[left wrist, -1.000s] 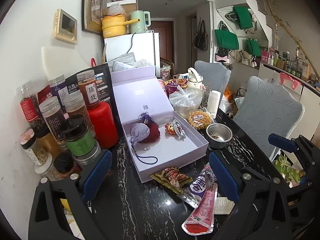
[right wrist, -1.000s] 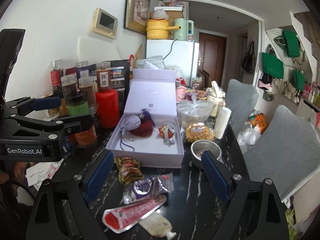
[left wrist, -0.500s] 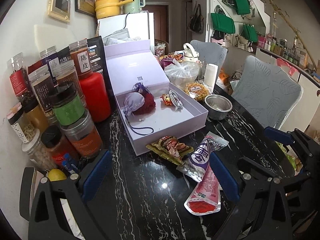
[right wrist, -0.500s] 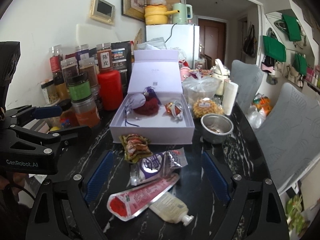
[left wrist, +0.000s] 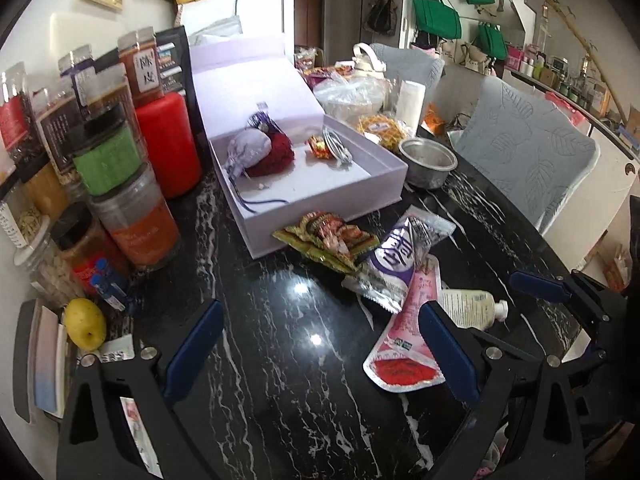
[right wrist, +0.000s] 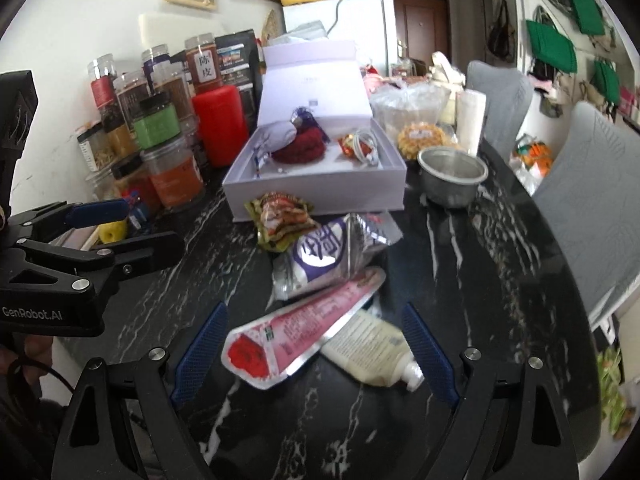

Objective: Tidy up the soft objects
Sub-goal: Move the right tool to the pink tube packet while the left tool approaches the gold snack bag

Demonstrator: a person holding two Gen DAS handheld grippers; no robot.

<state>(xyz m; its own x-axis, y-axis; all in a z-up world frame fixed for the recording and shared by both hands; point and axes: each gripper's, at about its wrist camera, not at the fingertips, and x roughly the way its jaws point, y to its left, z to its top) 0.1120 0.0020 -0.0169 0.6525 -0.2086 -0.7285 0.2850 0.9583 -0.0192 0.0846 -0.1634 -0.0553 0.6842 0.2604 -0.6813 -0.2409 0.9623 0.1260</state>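
Four soft packs lie on the black marble table (left wrist: 280,360) in front of an open lilac box (left wrist: 320,204): a green-yellow snack packet (right wrist: 280,216), a purple-silver packet (right wrist: 324,256), a pink pouch with a red rose (right wrist: 296,332) and a white tube (right wrist: 368,352). The box holds a grey drawstring pouch beside a red knitted piece (left wrist: 272,152). My right gripper (right wrist: 313,314) hangs over the pink pouch and tube. Its jaws are closing, wide apart, with both packs between them and the pads clear of them. My left gripper (left wrist: 318,314) is open over bare table, left of the pink pouch (left wrist: 408,332).
Spice jars (left wrist: 116,160) and a red canister (left wrist: 168,144) crowd the left wall side, with a yellow fruit (left wrist: 84,322) near my left finger. A steel bowl (right wrist: 452,176) stands right of the box. Grey chairs (left wrist: 520,152) line the table's curved right edge.
Both grippers have come down toward the table and tipped downward. The packs now sit closer and larger, and the pink pouch and tube lie between the right fingers.
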